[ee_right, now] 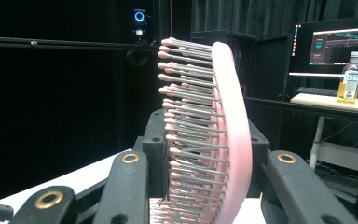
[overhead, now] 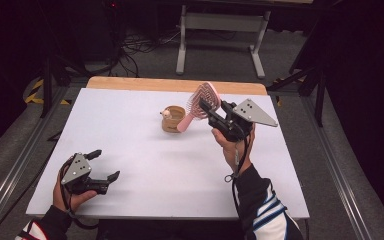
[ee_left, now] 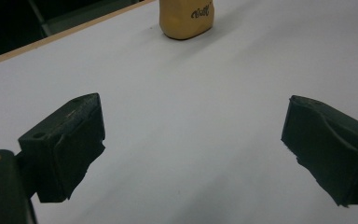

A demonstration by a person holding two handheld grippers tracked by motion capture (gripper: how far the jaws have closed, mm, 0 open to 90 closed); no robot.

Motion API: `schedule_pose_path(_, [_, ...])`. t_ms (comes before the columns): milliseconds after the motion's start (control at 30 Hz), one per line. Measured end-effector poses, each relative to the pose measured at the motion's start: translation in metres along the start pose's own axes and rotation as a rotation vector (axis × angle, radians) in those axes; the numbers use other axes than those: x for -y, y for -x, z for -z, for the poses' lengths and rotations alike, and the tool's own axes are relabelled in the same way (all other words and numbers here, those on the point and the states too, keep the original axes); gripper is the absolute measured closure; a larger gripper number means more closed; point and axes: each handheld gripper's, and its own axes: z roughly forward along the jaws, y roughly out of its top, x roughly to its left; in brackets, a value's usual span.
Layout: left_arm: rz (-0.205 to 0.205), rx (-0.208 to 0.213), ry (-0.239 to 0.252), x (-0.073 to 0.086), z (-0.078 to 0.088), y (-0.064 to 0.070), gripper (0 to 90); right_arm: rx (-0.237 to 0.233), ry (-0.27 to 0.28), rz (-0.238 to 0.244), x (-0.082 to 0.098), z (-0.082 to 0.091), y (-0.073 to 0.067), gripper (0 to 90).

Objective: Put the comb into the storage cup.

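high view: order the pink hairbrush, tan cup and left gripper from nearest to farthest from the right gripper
1. Pink plastic hairbrush: clamped by its head in the right gripper, handle slanting down to the left.
2. Tan round cup: just left of the hairbrush, mid-table.
3. Left gripper: open, at the near left corner of the white table.

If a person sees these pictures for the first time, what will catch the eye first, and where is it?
The pink hairbrush stands out first: the right gripper is shut on its head, right of the table's centre, with the handle slanting down toward the small tan cup. Next comes the left gripper, open over the white table at its near left corner, holding nothing.
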Motion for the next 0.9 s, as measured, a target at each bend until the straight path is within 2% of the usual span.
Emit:
schedule_pose_path(133, [0.001,0.0,0.004,0.0,0.0,0.0,6.8,0.007,0.006,0.011,-0.004,-0.008,0.001,64.2])
schedule_pose_path(500, [-0.008,0.005,0.005,0.0,0.001,0.001,6.7,0.041,0.006,-0.009,-0.007,-0.022,0.011,64.2])
schedule_pose_path(800, [-0.009,0.012,0.008,0.0,0.0,0.0,6.3,0.07,0.001,-0.038,0.0,-0.035,0.017,64.2])
schedule_pose_path(900, [-0.02,0.016,0.003,-0.001,-0.001,0.002,6.3,0.083,-0.002,-0.027,0.001,-0.04,0.017,64.2])
